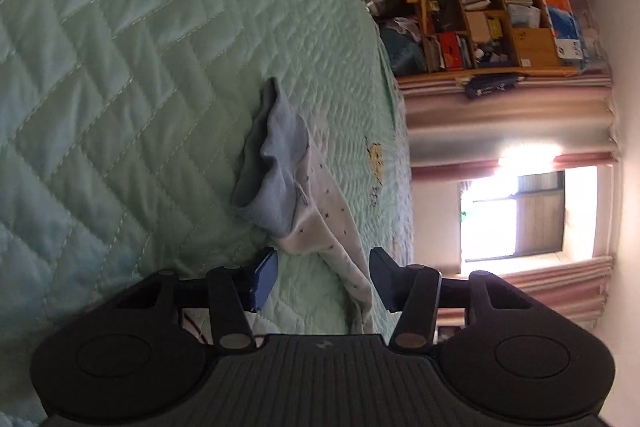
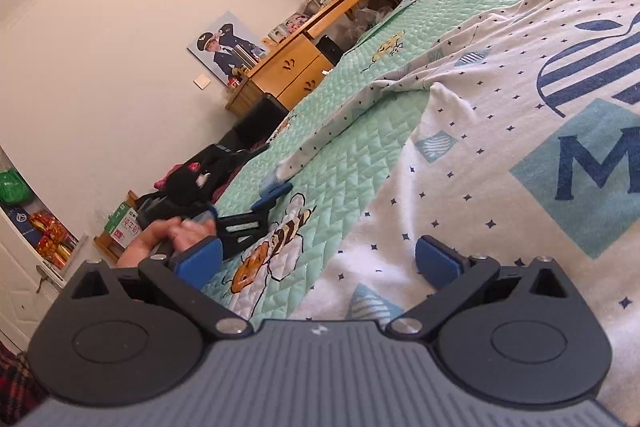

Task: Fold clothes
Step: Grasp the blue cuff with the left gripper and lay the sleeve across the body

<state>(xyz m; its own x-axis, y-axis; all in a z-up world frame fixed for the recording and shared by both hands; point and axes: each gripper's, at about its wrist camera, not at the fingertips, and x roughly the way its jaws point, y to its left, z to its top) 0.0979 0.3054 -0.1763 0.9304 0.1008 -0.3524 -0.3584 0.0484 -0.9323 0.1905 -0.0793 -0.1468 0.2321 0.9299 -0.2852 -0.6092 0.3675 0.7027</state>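
Note:
A white long-sleeved shirt (image 2: 500, 131) with dark stars, a striped apple print and a blue square lies flat on the green quilted bedspread (image 2: 352, 155). Its sleeve (image 2: 344, 123) stretches out to the left. In the left wrist view the sleeve's blue cuff (image 1: 276, 163) and white sleeve end (image 1: 332, 227) lie just ahead of my left gripper (image 1: 322, 281), which is open and empty over the sleeve. The left gripper also shows in the right wrist view (image 2: 272, 197) at the cuff. My right gripper (image 2: 320, 263) is open and empty above the shirt's lower hem edge.
The bedspread (image 1: 120, 87) covers the bed. Beyond the bed stand a wooden desk (image 2: 288, 67), cluttered bookshelves (image 1: 492, 15), striped curtains and a bright window (image 1: 516, 211). Bags and a plush toy (image 2: 188, 183) lie on the floor by the bed's edge.

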